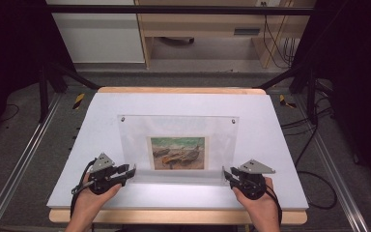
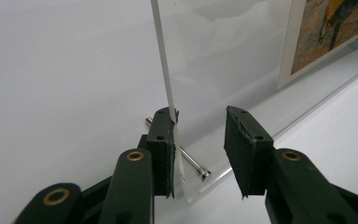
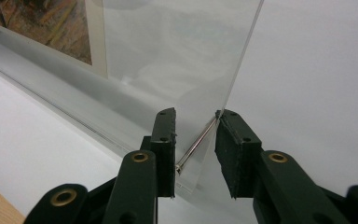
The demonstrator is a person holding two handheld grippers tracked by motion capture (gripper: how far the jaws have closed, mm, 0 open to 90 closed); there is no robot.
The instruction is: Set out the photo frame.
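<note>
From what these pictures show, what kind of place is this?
Probably a lab recording station: a white table inside a dark metal frame, loose cables on grey carpet, and hand-held grippers at a clear acrylic picture frame.

Hidden or unclear, as I see it from my station:
- Painting (image 2: 328,35): cropped by the top and right edges in the left gripper view; subject too blurred for me to read.
- Acrylic frame (image 1: 176,128): upper part cut off in both gripper views.
- Person's forearms: cropped at the high view's bottom edge.
- Left gripper (image 2: 199,151): contact with the pane's edge uncertain.
</note>
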